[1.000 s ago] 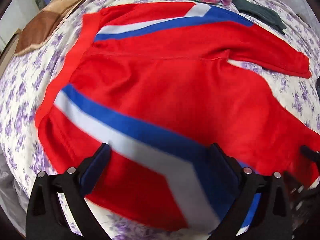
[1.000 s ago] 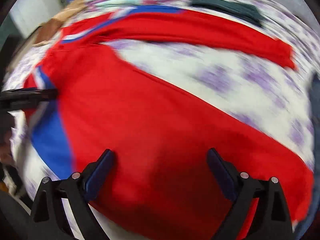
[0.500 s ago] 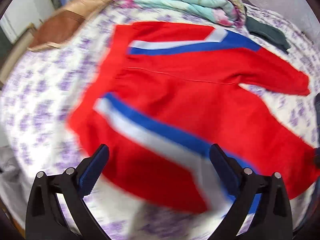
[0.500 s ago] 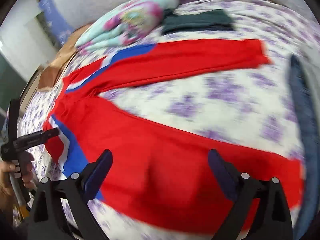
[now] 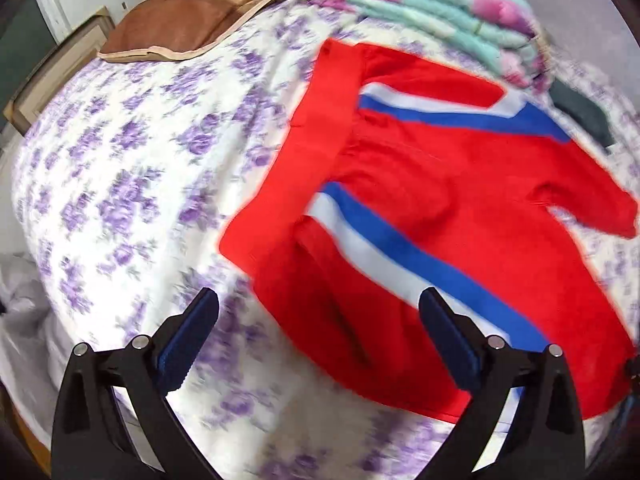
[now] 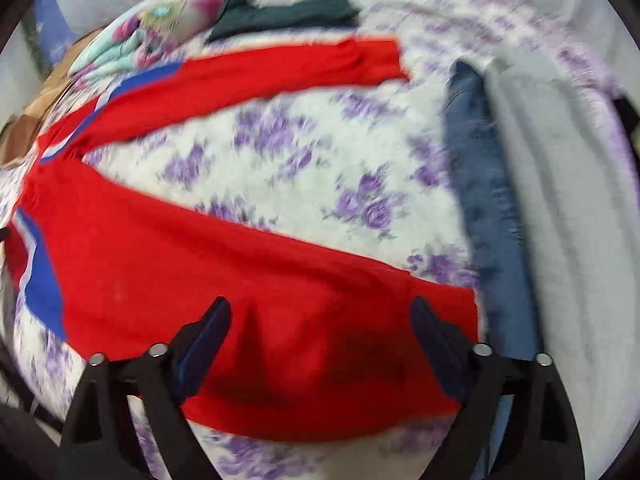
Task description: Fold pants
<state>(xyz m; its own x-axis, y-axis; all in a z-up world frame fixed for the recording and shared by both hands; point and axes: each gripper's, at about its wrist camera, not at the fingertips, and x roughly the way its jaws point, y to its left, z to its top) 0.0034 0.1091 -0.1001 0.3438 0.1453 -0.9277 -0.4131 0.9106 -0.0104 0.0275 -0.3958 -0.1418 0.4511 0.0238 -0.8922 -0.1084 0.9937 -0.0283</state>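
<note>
Pants [image 5: 440,208] lie spread, soft and limp, both grippers [image 5: 318,330] [image 6: 320,330] gaping empty; I would pinch waistband [image 5: 320,136] and cuff [image 6: 440,320].

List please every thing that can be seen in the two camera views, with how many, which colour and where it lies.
pants: one, red with blue and white side stripes, spread flat on the bed with the legs apart
bedsheet: one, white with purple flowers, covers the bed
folded blanket: one, mint green and pink, at the far end beside the waistband
pillow: one, brown, far left corner
dark green garment: one, folded, far side
blue denim garment: one, at the right, past the leg ends
grey cloth: one, right of the denim
left gripper: black with blue pads, open, holds nothing
right gripper: black with blue pads, open, over the near leg
</note>
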